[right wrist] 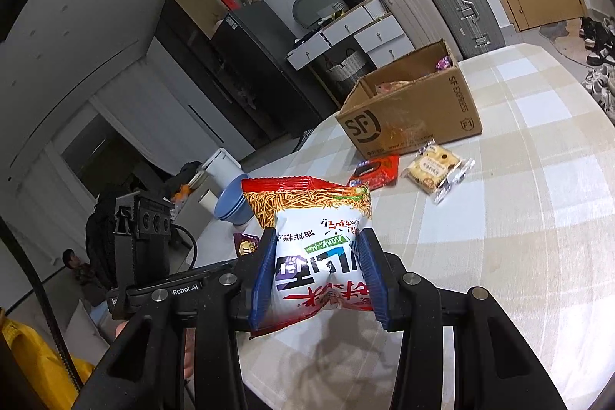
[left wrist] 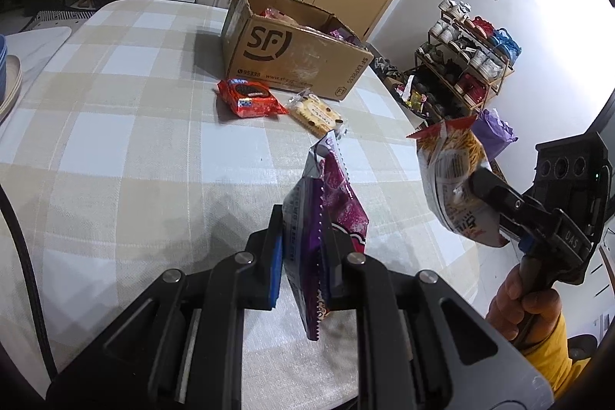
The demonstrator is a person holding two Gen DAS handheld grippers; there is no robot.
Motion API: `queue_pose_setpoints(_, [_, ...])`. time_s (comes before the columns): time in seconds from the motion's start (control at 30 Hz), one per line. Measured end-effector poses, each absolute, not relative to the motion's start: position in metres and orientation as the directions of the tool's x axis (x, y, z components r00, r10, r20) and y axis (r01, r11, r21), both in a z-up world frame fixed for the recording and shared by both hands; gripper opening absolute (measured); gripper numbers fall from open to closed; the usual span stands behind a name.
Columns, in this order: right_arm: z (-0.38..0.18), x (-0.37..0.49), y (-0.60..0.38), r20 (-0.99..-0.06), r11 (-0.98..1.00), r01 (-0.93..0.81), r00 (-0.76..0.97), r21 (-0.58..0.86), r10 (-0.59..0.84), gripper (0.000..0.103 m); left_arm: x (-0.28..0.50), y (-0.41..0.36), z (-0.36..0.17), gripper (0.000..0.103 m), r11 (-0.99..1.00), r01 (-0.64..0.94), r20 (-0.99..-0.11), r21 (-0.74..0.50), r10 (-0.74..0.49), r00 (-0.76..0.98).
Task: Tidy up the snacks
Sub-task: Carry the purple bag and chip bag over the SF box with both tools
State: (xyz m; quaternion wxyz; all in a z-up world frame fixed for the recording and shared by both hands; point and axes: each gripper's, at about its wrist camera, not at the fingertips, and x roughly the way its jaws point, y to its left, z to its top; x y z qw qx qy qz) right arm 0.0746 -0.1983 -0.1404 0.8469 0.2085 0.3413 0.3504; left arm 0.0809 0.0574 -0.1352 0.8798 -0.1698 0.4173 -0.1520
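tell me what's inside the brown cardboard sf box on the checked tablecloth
Inside the brown cardboard SF box, a few wrapped snacks show above the rim: a pink-red packet and a purple packet. The box walls hide everything lower down, so the full contents cannot be seen.

Two packets (left wrist: 278,104) before box (left wrist: 296,60)

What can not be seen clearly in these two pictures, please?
- Contents of the cardboard box: both views, its walls hide all but a few wrappers.
- Purple packet front print: left wrist view, crumpled and edge-on in the left gripper.
- Noodle-snack bag lower part: right wrist view, covered by the right gripper pads.
- Blue bowls: left wrist view, cut off by the left edge.
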Motion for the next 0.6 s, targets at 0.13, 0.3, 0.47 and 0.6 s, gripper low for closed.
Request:
queue_pose_setpoints(0.13, [-0.129,0.087,-0.200,-0.413,0.662,-0.464,0.531,0.589,0.740,0.043,0.094,0.059,-0.122,0.012,0.900,0.137,-0.678,-0.413,-0.405,0.613])
queue_pose_setpoints(0.3, [-0.109,0.110,-0.197,-0.394,0.681,-0.481,0.569,0.553,0.722,0.043,0.123,0.064,-0.099,0.012,0.891,0.160,-0.657,-0.424,-0.424,0.623])
queue_pose_setpoints(0.47, [-0.089,0.142,-0.196,-0.383,0.703,-0.471,0.606,0.533,0.697,0.043,0.166,0.078,-0.077,0.012,0.872,0.140,-0.640,-0.469,-0.445,0.627])
queue_pose_setpoints(0.6, [-0.072,0.177,-0.192,-0.382,0.715,-0.469,0.621,0.519,0.685,0.043,0.205,0.082,-0.050,0.012,0.886,0.134,-0.630,-0.443,-0.414,0.657])
